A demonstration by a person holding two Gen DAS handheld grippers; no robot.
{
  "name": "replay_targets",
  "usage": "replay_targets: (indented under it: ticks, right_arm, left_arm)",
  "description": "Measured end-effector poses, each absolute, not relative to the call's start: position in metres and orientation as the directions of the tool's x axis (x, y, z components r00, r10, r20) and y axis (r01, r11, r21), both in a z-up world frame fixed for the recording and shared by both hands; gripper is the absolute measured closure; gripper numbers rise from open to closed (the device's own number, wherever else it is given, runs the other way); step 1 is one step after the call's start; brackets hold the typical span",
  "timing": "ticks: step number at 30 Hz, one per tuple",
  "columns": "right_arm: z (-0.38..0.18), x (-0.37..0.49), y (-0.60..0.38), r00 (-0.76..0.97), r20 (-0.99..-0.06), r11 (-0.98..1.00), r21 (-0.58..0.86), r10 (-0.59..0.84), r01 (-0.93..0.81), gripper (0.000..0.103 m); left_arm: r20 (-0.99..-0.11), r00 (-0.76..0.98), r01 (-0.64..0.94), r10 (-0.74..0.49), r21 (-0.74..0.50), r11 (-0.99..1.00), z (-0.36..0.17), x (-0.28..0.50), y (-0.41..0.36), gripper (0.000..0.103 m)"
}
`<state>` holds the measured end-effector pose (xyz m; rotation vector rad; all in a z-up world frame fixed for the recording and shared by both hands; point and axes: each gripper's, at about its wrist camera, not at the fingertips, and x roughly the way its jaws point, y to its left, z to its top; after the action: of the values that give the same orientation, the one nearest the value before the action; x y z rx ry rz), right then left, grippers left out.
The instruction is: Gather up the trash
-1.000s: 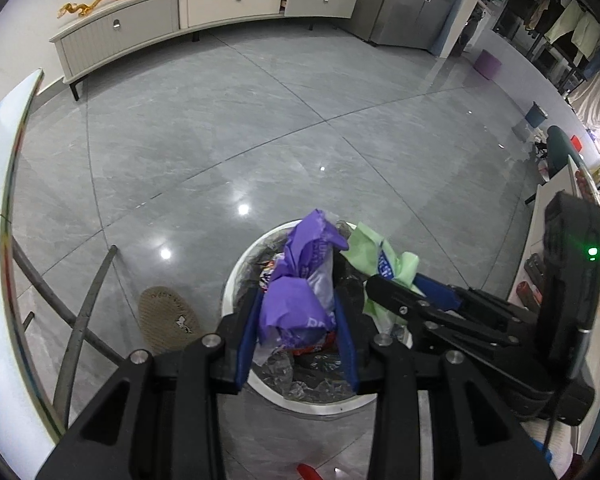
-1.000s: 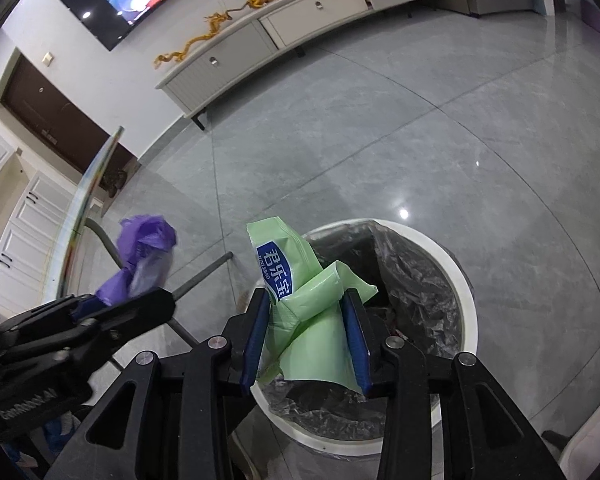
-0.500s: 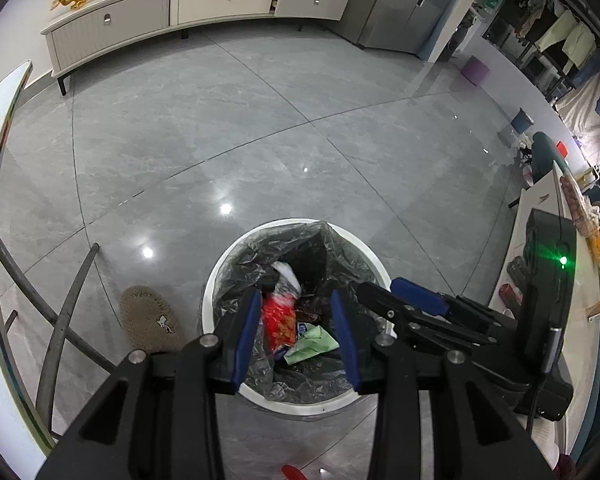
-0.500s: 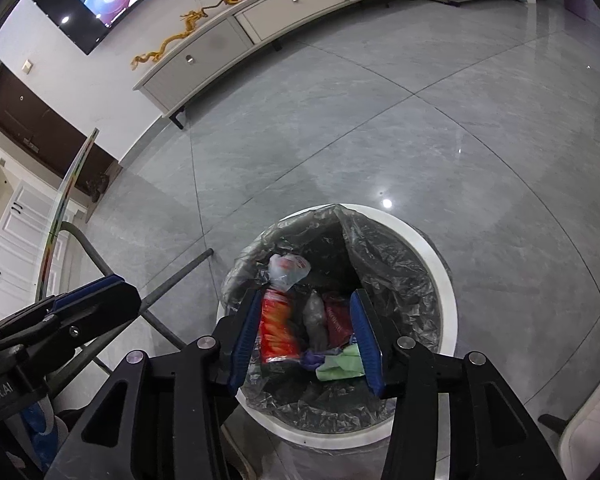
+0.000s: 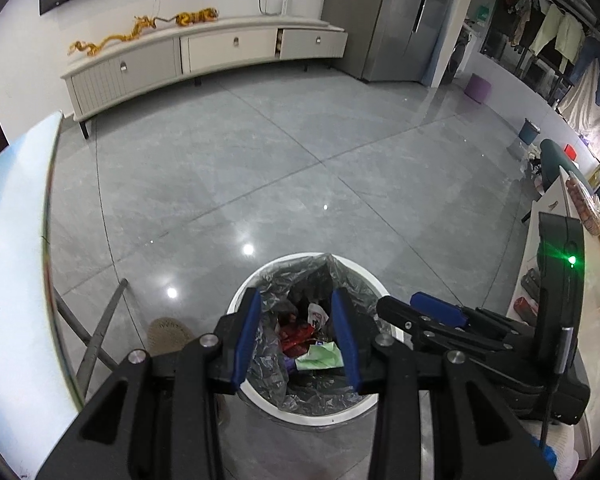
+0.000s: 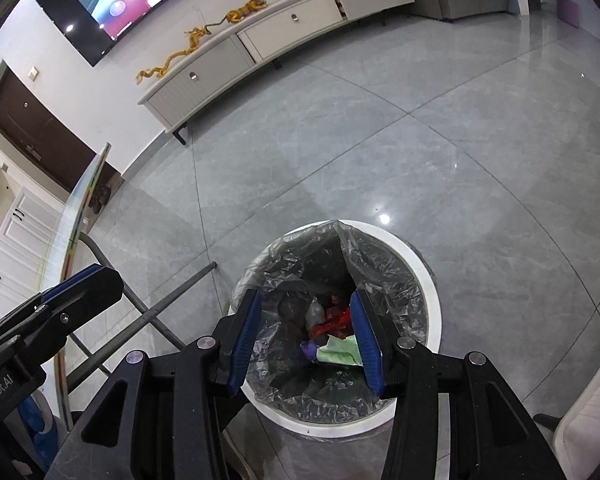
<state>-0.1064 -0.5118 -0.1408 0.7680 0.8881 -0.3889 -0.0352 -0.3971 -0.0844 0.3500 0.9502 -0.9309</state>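
Observation:
A round white trash bin (image 5: pixel 364 276) (image 6: pixel 420 258) lined with a clear grey bag stands on the floor under both grippers. Inside lie a green wrapper (image 5: pixel 320 360) (image 6: pixel 340 350), a purple wrapper (image 6: pixel 309 347), red packets (image 5: pixel 298 334) (image 6: pixel 336 316) and a pale bag (image 5: pixel 315 312). My left gripper (image 5: pixel 298 338) is open and empty above the bin. My right gripper (image 6: pixel 306 338) is open and empty above the bin too. The right gripper also shows in the left wrist view (image 5: pixel 424 312), and the left gripper shows at the left of the right wrist view (image 6: pixel 84 288).
A glass table edge (image 5: pixel 48 240) and its metal legs (image 6: pixel 172 300) stand to the left of the bin. A slipper (image 5: pixel 168 330) lies on the grey tile floor (image 5: pixel 260 160). A TV cabinet (image 5: pixel 204 52) lines the far wall. A white counter (image 5: pixel 560 280) is to the right.
Both grippers opened and dropped the purple and green wrappers into the bin. Since then both have lifted and tilted up, so more of the room shows.

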Motion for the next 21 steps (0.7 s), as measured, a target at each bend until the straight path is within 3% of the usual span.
replay_targets:
  ticks: [10,21]
  right_arm:
    - [-0.118,-0.121,-0.507,0.599,-0.799,0.685,0.409,-0.049,0.602,0.056]
    - [-0.094,-0.134,-0.494,0.616,-0.782,0.702,0.387,-0.094,0.598,0.049]
  left_arm:
    - [-0.775,0.309,0.803,-0.551,-0.098,0.588,-0.062,-0.051,-0.384,0.067]
    - [-0.708,0.403,0.787,-0.579,-0.055,0.614,-0.035,-0.071,-0.361,0.067]
